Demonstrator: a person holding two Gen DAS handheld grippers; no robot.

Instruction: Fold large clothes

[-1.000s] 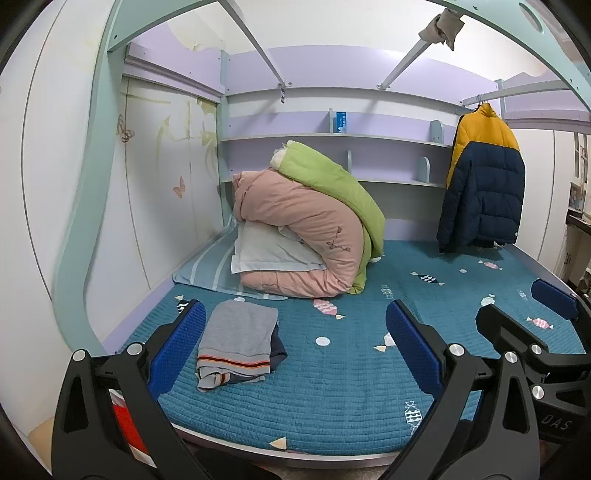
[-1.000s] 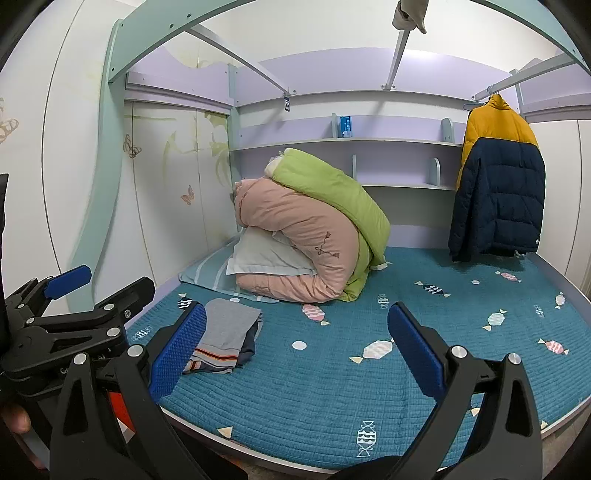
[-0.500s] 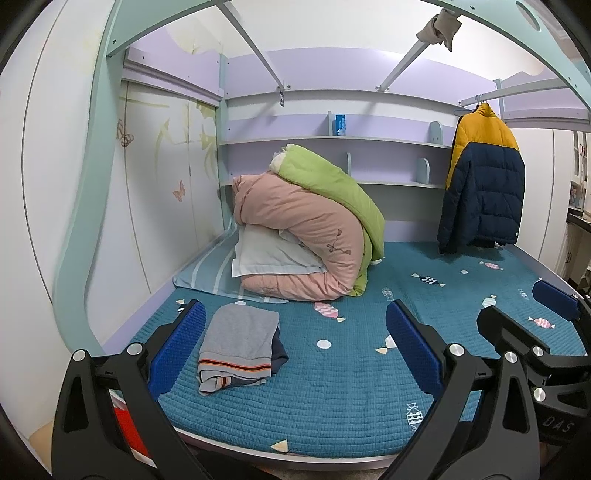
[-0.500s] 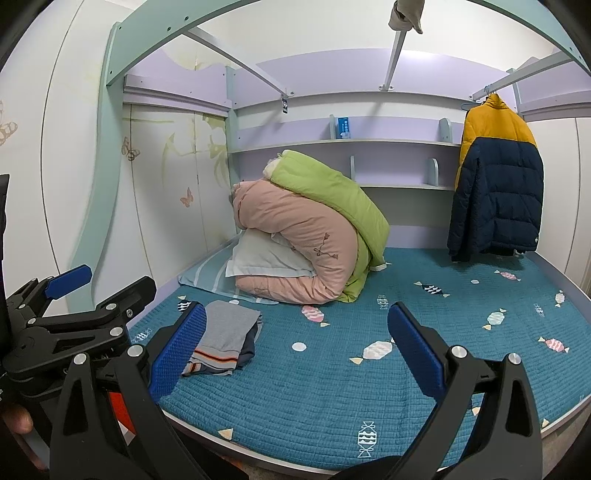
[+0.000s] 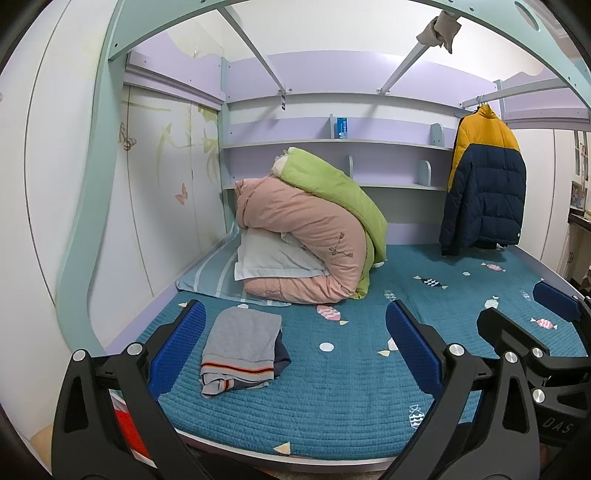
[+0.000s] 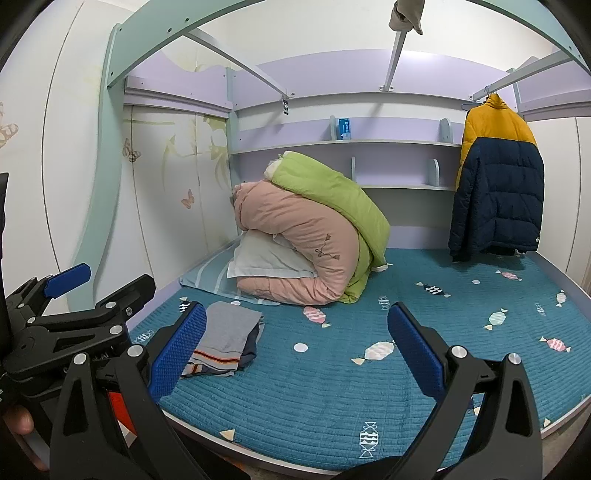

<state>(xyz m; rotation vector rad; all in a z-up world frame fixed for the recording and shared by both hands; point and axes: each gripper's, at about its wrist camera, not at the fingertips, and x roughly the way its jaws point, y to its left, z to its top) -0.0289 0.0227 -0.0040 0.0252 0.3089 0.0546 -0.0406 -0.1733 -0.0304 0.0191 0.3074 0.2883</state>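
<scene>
A folded grey garment (image 5: 242, 341) with an orange stripe lies on a dark folded piece at the front left of the teal bed mat (image 5: 343, 391). It also shows in the right wrist view (image 6: 225, 338). My left gripper (image 5: 295, 350) is open and empty, held back above the bed's front edge. My right gripper (image 6: 295, 347) is open and empty too, beside the left one. The right gripper also shows at the right of the left wrist view (image 5: 517, 325). A yellow and navy puffer jacket (image 5: 484, 188) hangs on a rail at the back right.
Rolled pink and green quilts (image 5: 314, 229) lie on a white pillow (image 5: 269, 258) at the back of the bed. Shelves (image 5: 340, 142) run along the rear wall. A pale cupboard wall (image 5: 147, 206) stands to the left. A teal bed frame arch (image 5: 332, 7) spans overhead.
Both grippers have drifted slightly, so the view shifts a little. Nothing on the bed has moved.
</scene>
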